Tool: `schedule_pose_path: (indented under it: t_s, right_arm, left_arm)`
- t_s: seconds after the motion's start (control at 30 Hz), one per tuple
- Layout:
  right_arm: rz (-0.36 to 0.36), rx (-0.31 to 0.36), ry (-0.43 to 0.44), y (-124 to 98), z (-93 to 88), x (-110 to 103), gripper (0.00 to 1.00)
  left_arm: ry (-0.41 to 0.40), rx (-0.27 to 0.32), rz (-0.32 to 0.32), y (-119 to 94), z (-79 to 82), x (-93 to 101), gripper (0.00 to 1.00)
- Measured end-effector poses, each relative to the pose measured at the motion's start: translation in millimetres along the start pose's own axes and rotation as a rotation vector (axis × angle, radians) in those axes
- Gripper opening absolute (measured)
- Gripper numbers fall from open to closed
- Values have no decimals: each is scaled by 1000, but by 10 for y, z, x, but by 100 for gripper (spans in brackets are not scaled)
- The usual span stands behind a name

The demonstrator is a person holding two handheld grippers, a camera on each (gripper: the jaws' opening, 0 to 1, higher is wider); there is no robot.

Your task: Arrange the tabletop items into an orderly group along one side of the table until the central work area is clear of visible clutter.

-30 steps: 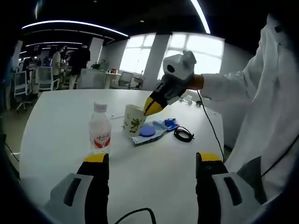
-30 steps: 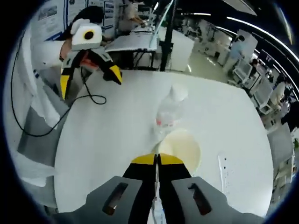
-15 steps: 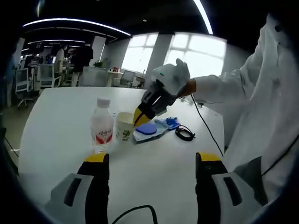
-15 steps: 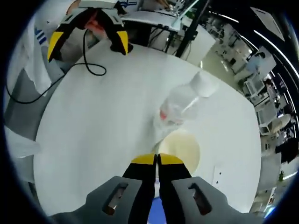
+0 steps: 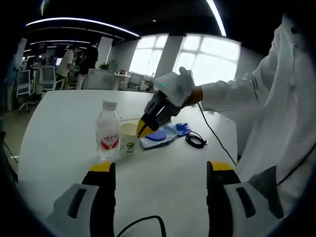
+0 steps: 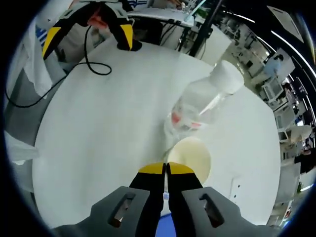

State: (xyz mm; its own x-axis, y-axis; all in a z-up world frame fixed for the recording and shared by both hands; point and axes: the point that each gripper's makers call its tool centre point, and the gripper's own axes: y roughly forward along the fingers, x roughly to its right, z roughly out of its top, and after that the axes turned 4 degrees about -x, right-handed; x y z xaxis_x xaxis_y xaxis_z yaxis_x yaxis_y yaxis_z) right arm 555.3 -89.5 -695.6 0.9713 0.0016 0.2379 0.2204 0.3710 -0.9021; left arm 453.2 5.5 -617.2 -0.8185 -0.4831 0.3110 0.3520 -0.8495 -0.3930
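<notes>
Since a second ago, the paper cup has been carried by its rim across the white table and is now set down just beside the water bottle. Right gripper: jaws closed together on the cup rim. Left gripper: jaws held wide apart, nothing between them, raised over the near table. Blue lid on a packet and coiled black cable are unmoved behind the cup.
</notes>
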Motion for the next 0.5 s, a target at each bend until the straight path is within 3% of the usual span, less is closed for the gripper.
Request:
schedule_pose_path:
  t_s: [0.27,0.37,0.5]
  right_arm:
    - [9,7,12,46,-26,-35,1]
    - [-1,10,13,50,-28,-31,11]
    - [-6,17,29,25,-28,-17,11]
  left_arm:
    - [3,-7,-4,19,-20,22,77]
    - [2,-7,-5,20,-20,28,76]
    - [1,-8,-5,21,-18,29,77]
